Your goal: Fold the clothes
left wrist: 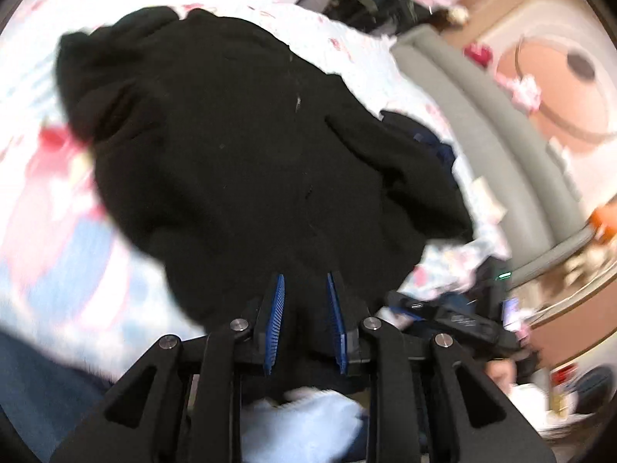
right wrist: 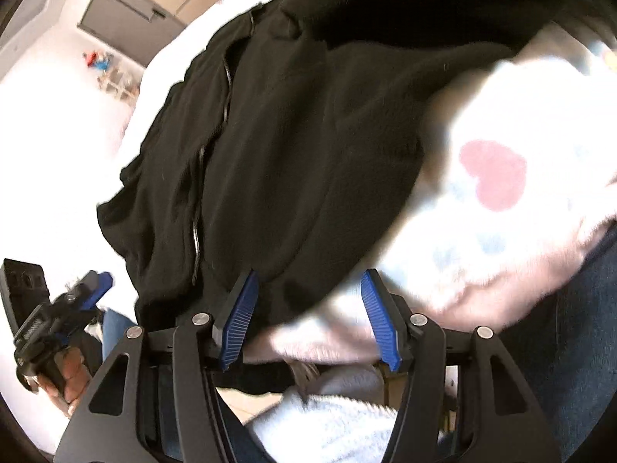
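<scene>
Spread across a heart-printed bedcover [left wrist: 347, 50], the black zip jacket [left wrist: 239, 146] lies rumpled, its near hem between the narrowly parted left gripper [left wrist: 305, 281] and just inside the wide-open right gripper [right wrist: 308, 281], so both should pinch hem corners evenly.

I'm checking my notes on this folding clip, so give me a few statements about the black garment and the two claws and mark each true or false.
1. The black garment lies on a pale patterned bedcover. True.
2. The garment is white. False: it is black.
3. The right claw has its blue pads spread wide apart. True.
4. The left claw reaches toward a red towel. False: black fabric sits between its fingers.
5. A pink heart shows on the pale fabric beside the garment. True.
6. The garment has buttons down the front. False: a zipper shows.
</scene>
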